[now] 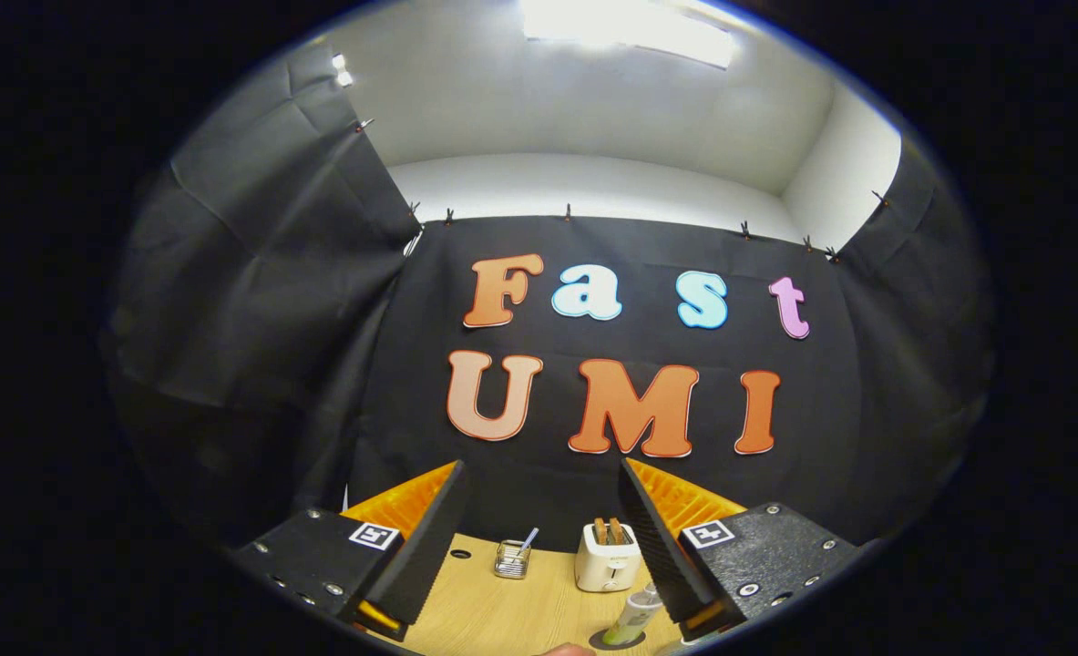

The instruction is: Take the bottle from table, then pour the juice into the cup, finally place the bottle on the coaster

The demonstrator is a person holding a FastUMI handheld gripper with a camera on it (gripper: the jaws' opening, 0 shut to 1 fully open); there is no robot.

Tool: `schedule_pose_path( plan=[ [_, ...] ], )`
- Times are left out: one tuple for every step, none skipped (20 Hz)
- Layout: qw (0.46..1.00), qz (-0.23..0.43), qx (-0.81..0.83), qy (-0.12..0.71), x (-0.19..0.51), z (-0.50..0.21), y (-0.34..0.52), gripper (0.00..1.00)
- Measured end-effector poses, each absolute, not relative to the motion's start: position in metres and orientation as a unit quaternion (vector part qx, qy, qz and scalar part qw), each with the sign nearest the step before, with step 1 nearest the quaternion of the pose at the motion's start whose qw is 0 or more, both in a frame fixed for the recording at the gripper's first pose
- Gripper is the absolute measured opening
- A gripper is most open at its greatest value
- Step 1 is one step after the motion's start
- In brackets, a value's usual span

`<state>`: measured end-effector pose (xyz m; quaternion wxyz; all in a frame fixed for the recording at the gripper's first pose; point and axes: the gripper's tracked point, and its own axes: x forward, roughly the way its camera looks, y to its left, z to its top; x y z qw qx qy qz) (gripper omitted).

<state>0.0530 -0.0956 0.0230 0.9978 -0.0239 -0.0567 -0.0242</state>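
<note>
The hand-held gripper [539, 538] is raised and looks across the wooden surface [484, 610] toward the booth's back wall, its two fingers spread wide apart with nothing between them.

The juice bottle [634, 620], a small clear one with pale green liquid and a light cap, stands low in the view just inside the right finger, nearer to the hand-held gripper than anything else on the surface. It rests on a dark round disc [618, 640] that looks like the coaster, though the view cuts the disc off and I cannot be sure. The bottle's long axis runs upright; the lean it shows is probably the lens. If the disc is the coaster, the bottle already stands where the task wants it at the end, and this would fit equally a bottle waiting to be lifted.

Beyond the bottle, farther from the fingers, stands a white toaster [607, 556] with two slices in it. Left of the toaster is a small clear glass container [511, 558] holding a straw or spoon, perhaps the cup.

Reaching the bottle would mean dropping the fingers down and a little right.
</note>
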Motion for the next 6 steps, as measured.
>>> schedule_pose_path(
  plan=[
    [0.998, -0.025, -0.023, -0.059, 0.055, 0.03, -0.099, 0.97],
    [0.998, -0.024, -0.019, -0.061, 0.058, 0.033, -0.101, 0.97],
    [0.997, -0.026, -0.016, -0.067, 0.059, 0.038, -0.106, 0.97],
    [0.997, -0.03, -0.012, -0.067, 0.059, 0.039, -0.111, 0.97],
    [0.997, -0.039, -0.007, -0.064, 0.057, 0.037, -0.118, 0.97],
    [0.997, -0.044, -0.005, -0.056, 0.054, 0.033, -0.121, 0.97]
  ],
)
